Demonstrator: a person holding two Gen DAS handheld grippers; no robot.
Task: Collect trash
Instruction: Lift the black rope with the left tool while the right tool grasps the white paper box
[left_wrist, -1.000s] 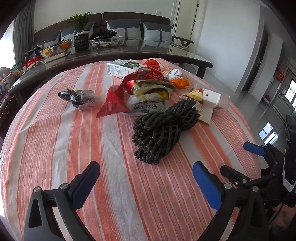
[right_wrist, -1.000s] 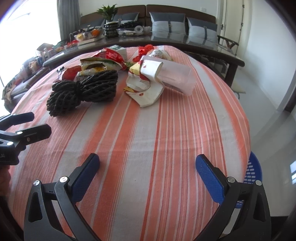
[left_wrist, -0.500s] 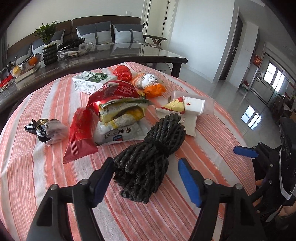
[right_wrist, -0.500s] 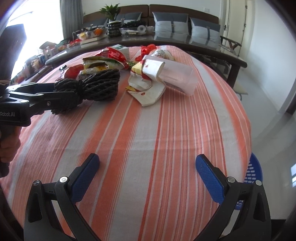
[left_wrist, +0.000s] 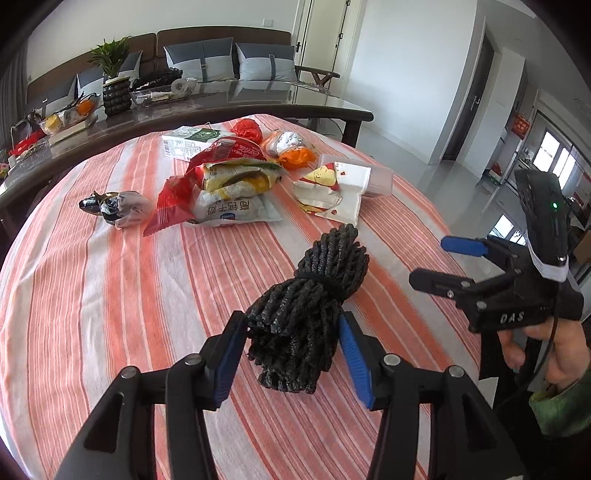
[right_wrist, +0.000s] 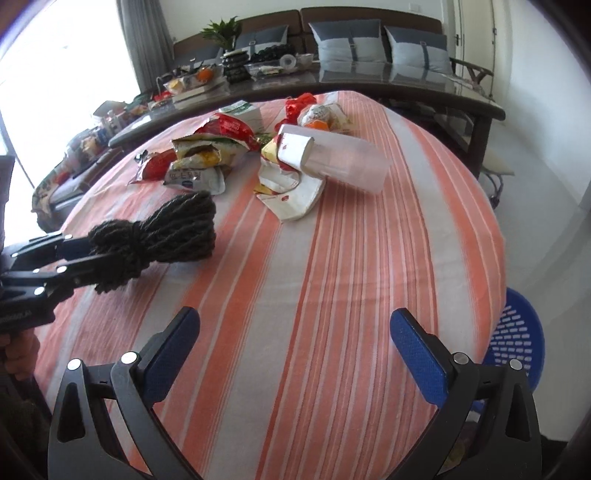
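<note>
Left tongs (left_wrist: 291, 343) pinch black foam netting (left_wrist: 314, 295); only right view shows spread right tongs (right_wrist: 295, 343), blue basket (right_wrist: 517, 332)

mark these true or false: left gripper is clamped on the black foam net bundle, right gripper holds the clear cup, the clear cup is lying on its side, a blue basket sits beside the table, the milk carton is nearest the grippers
1. The left gripper is clamped on the black foam net bundle. True: both blue pads press its near end.
2. The right gripper holds the clear plastic cup. False: its jaws stand wide open with only the striped tablecloth between them.
3. The clear plastic cup lies on its side. True.
4. A blue basket sits beside the table. True: it is below the table's edge, at the right of the right wrist view.
5. The milk carton is the item nearest the grippers. False: it lies at the far side of the pile; the bundle is nearest.
</note>
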